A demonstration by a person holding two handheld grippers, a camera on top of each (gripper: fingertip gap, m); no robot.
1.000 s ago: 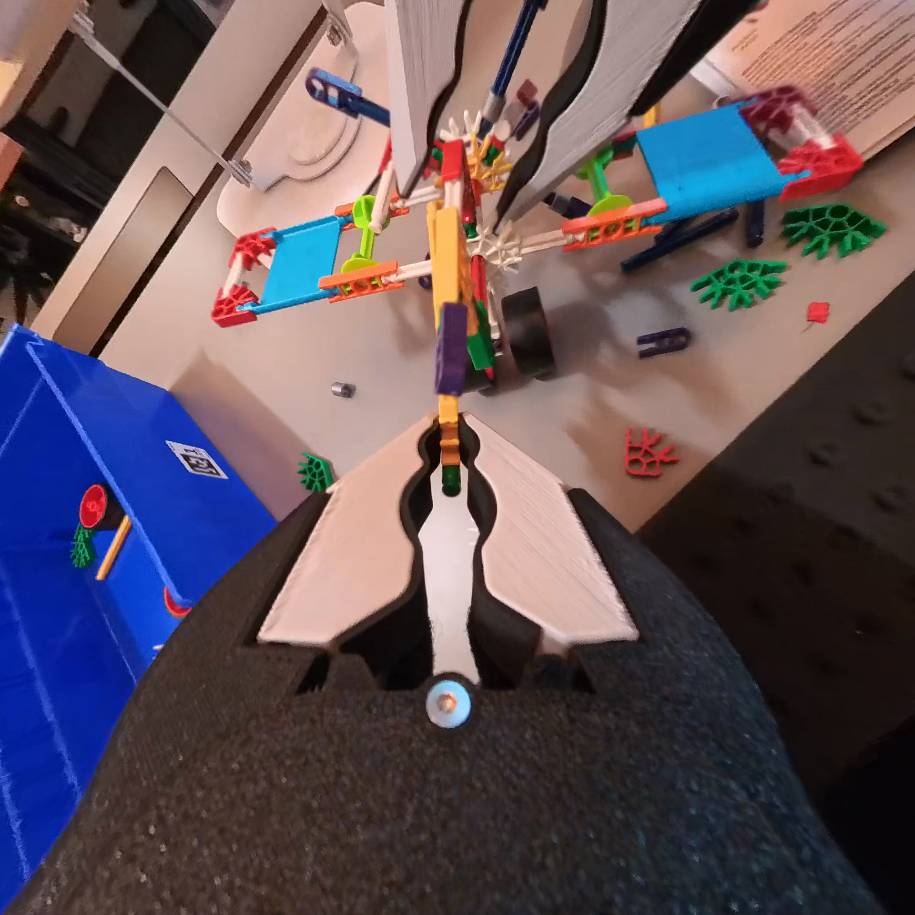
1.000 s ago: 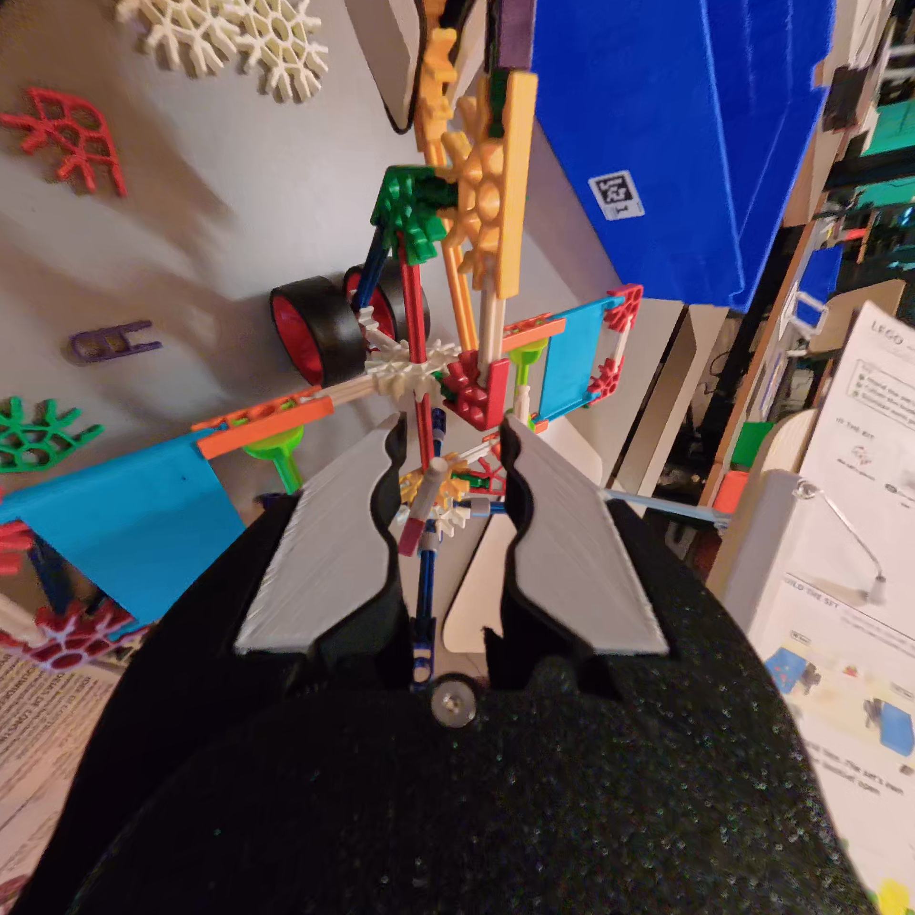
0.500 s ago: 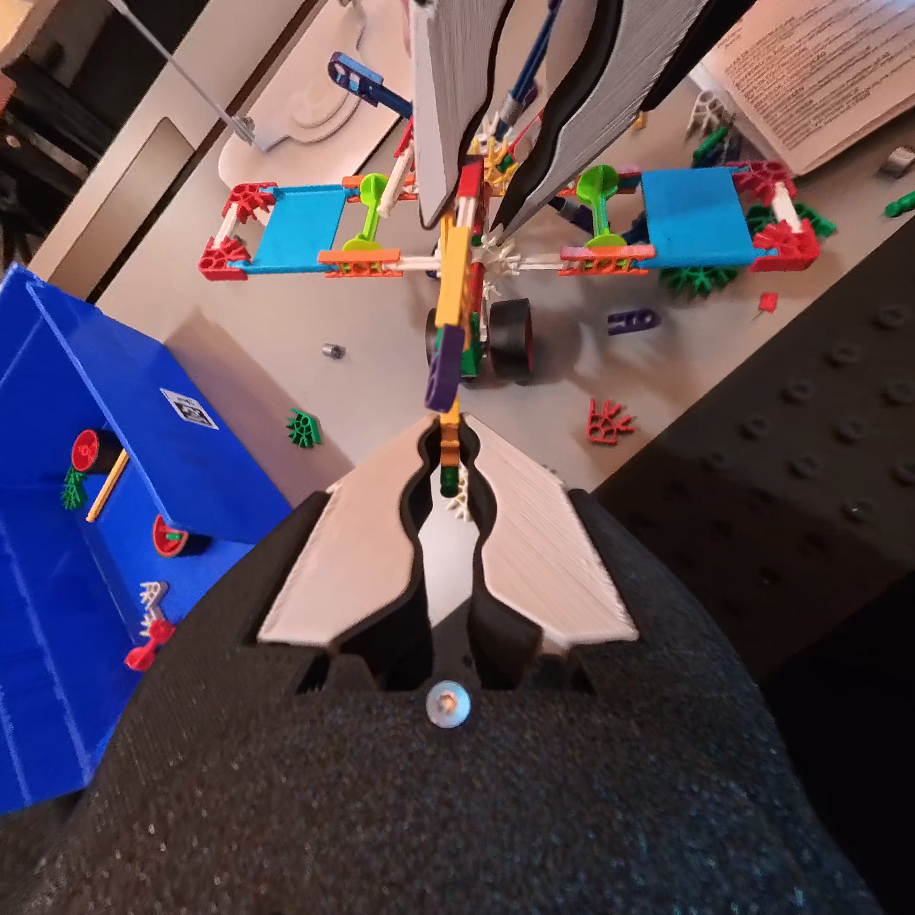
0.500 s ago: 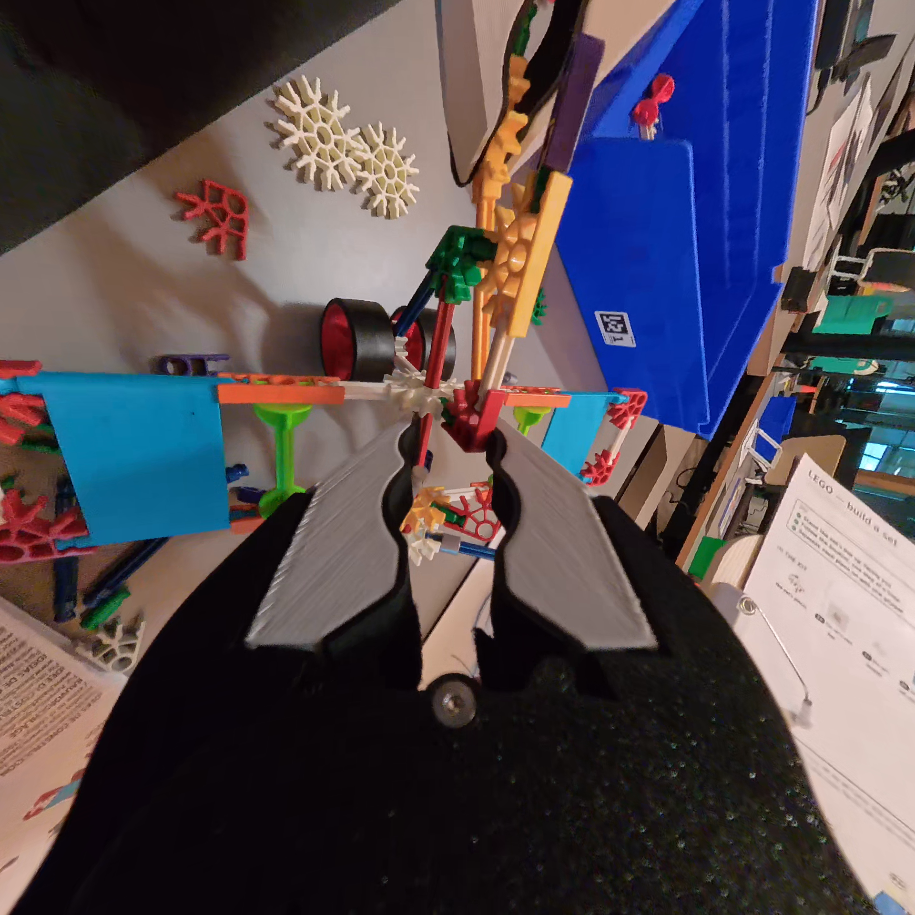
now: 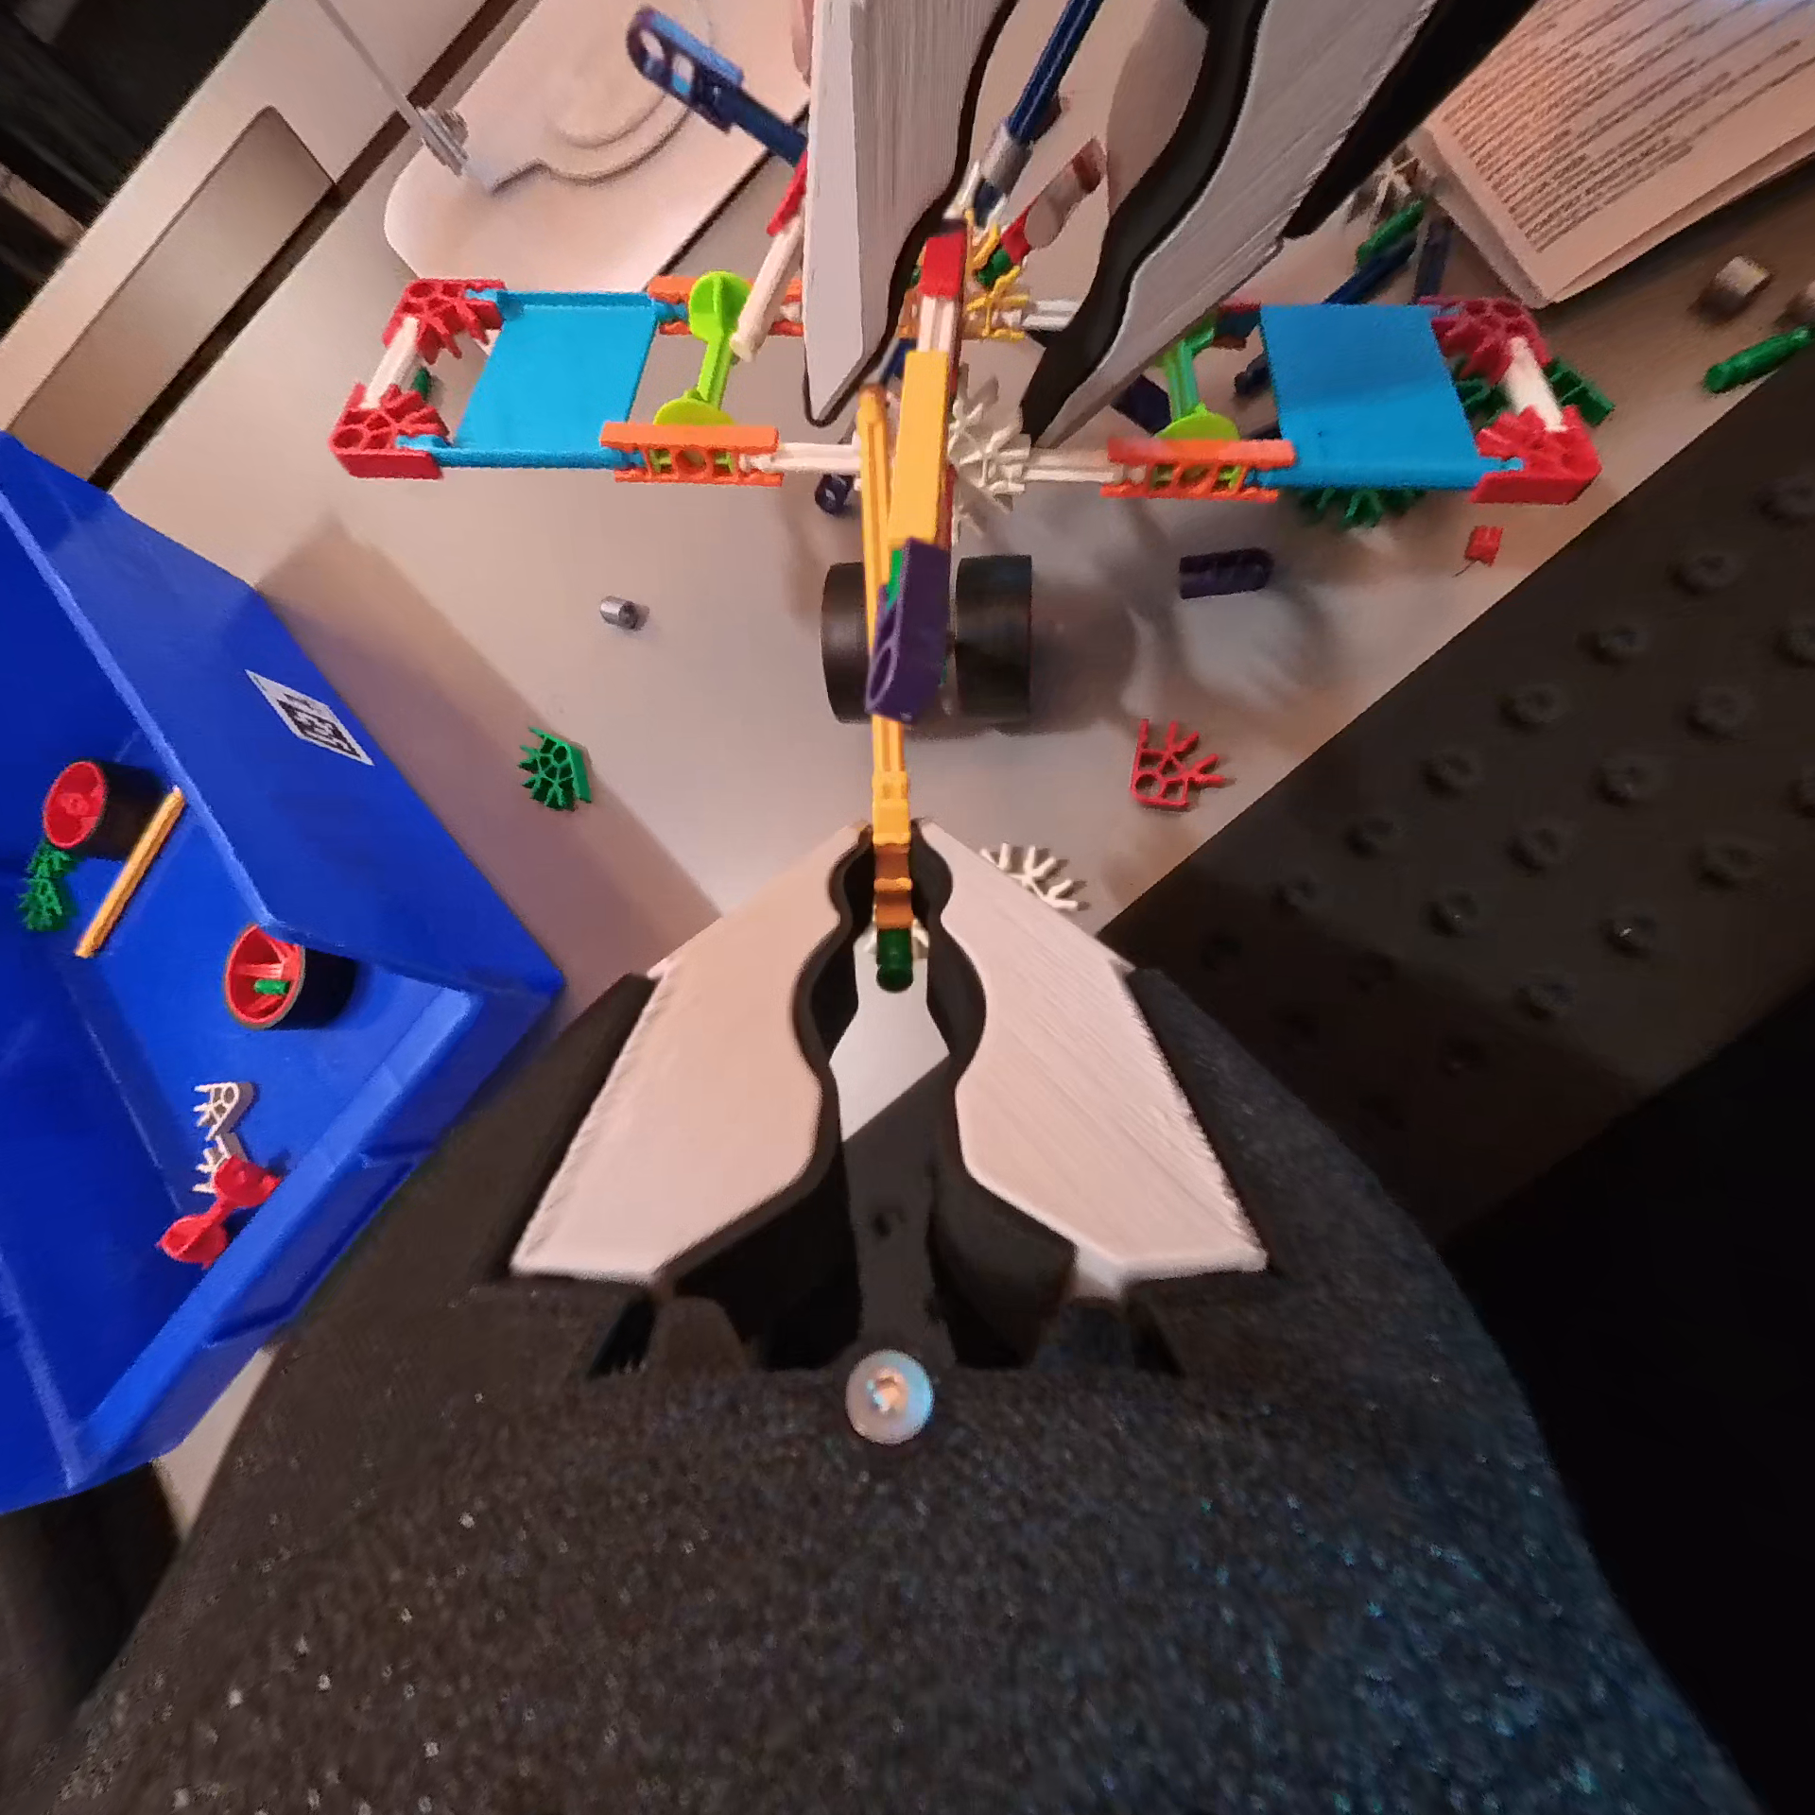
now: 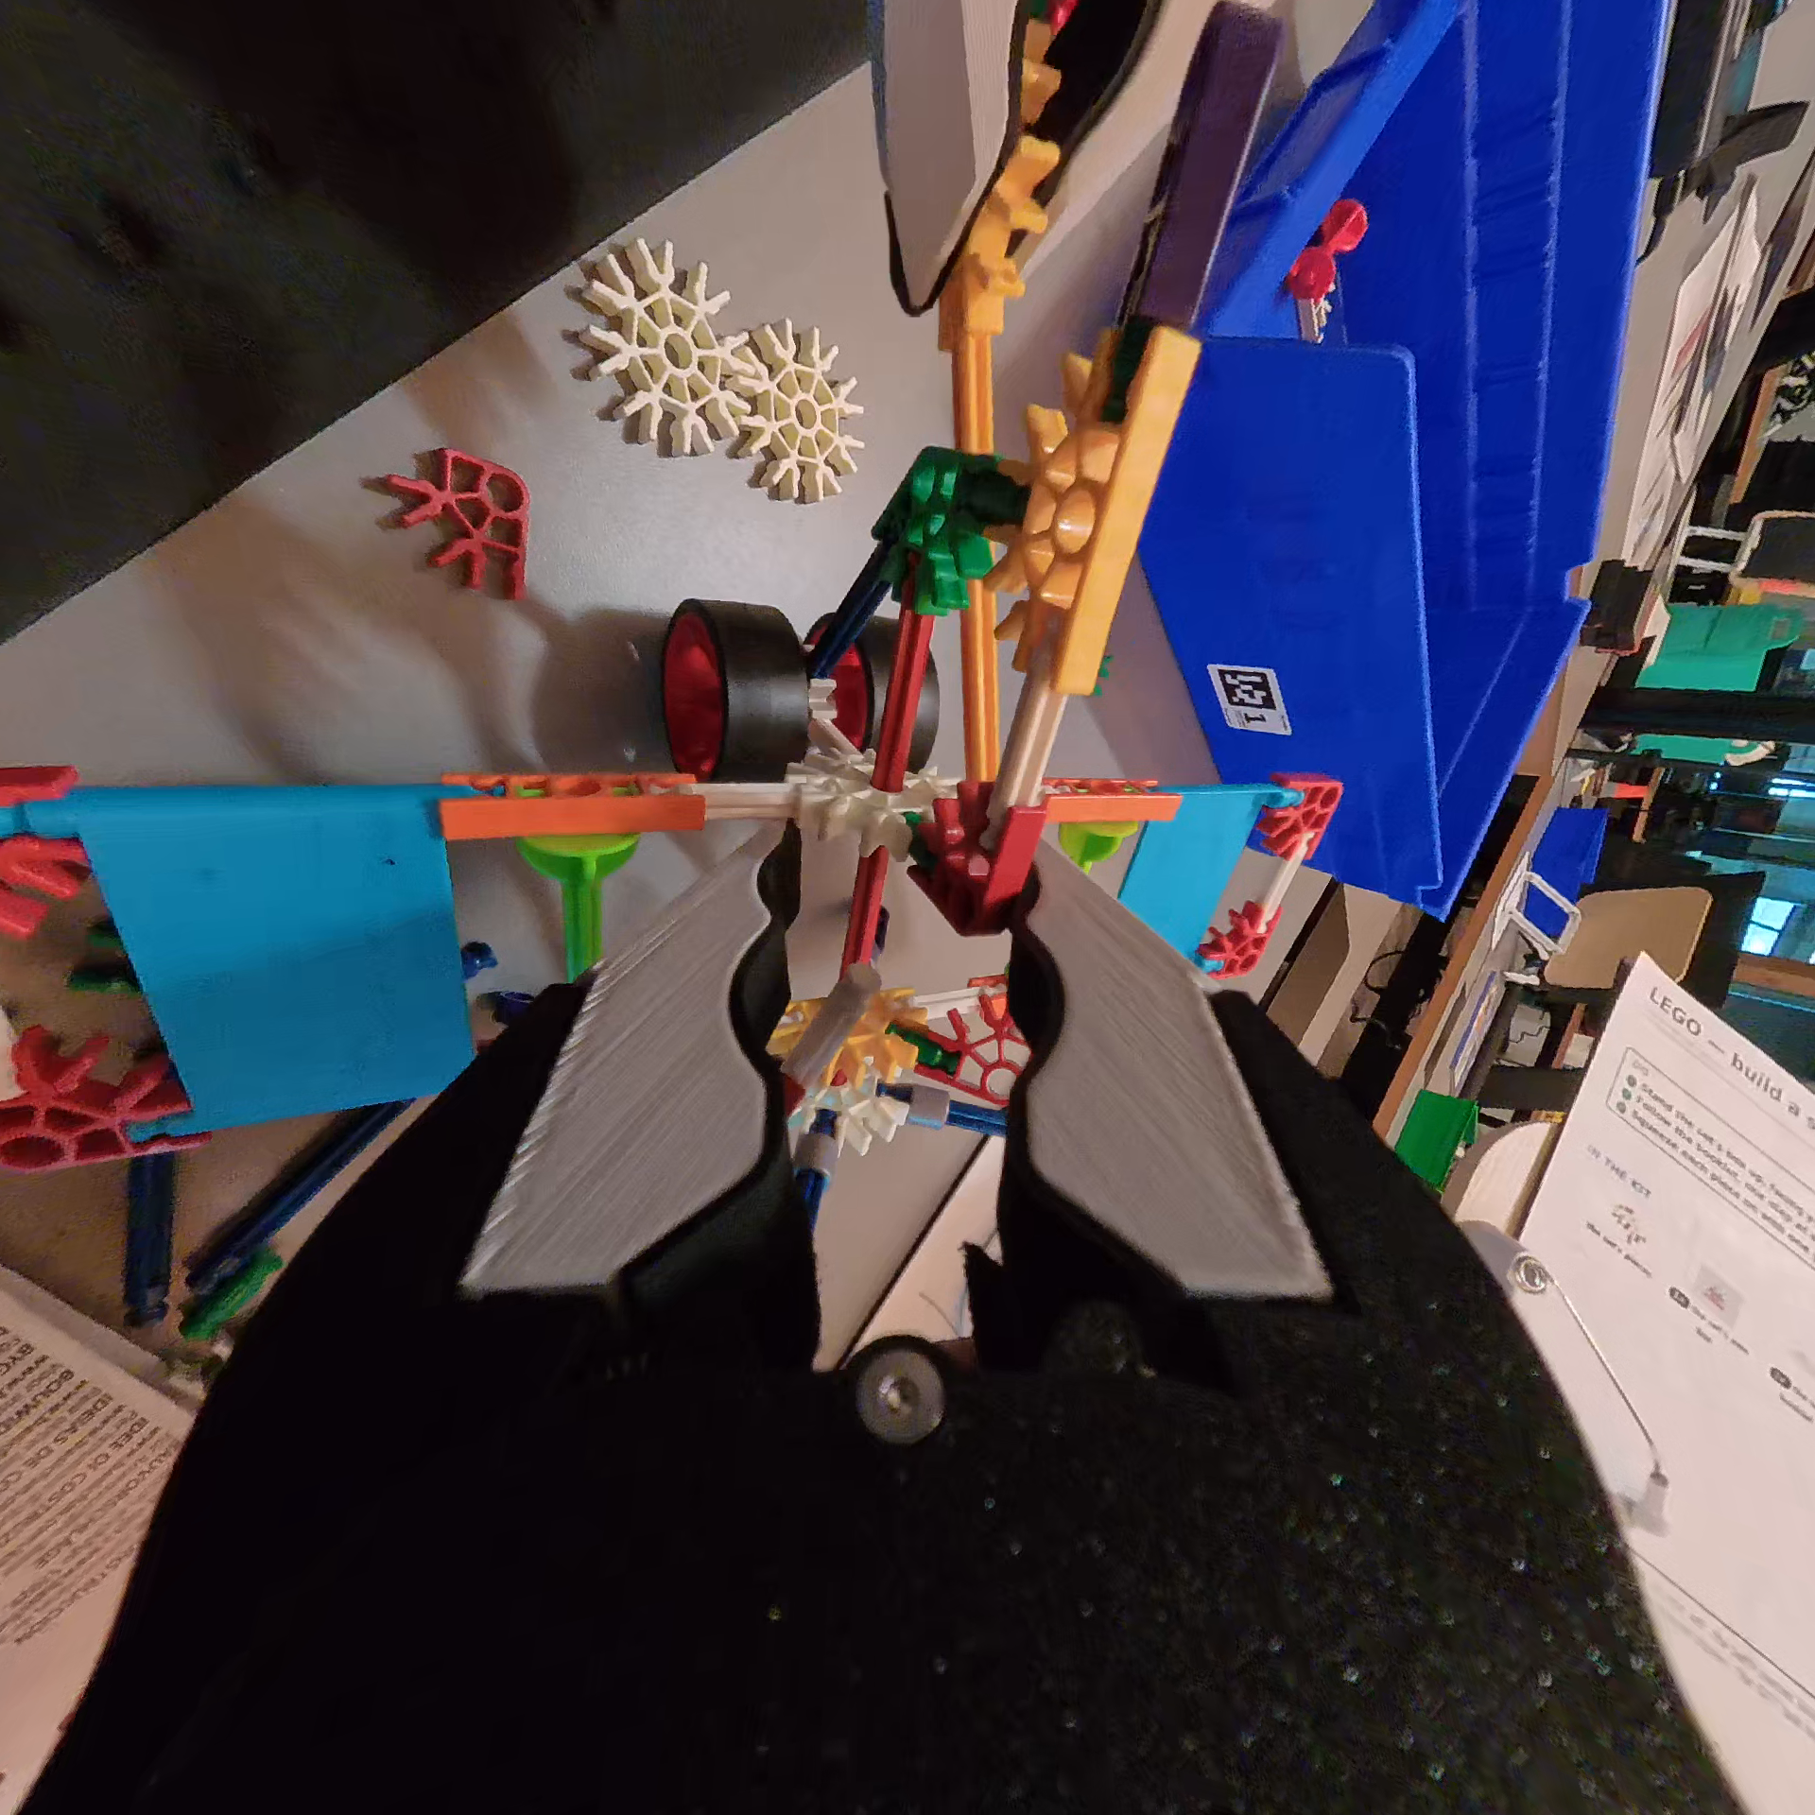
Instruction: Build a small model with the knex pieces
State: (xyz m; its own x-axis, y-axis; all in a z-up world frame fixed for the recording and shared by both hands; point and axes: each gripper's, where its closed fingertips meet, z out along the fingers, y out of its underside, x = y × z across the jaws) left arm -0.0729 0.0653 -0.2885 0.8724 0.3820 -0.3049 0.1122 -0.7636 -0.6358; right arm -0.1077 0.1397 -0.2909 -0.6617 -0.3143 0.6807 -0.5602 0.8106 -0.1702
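Observation:
A rod-and-connector toy plane with light blue wing panels and black wheels hangs above the table; it also shows in the right wrist view. My left gripper is shut on the orange-yellow connector at the end of the plane's long yellow rod. It shows at the top of the right wrist view. My right gripper is open, its jaws standing either side of the red connector at the plane's middle. The right-hand finger touches it. This gripper shows at the top of the left wrist view.
A blue bin with wheels and small pieces stands at the left; it also shows in the right wrist view. Loose connectors lie on the table: red, green, white. Printed sheets and a dark studded mat are nearby. Across from one pair of fingers to the other is roughly 9 cm.
The plane has swung so its wings lie level across both views. My right jaws narrowed on the red connector half a second ago and have now widened. My left gripper stays clamped.

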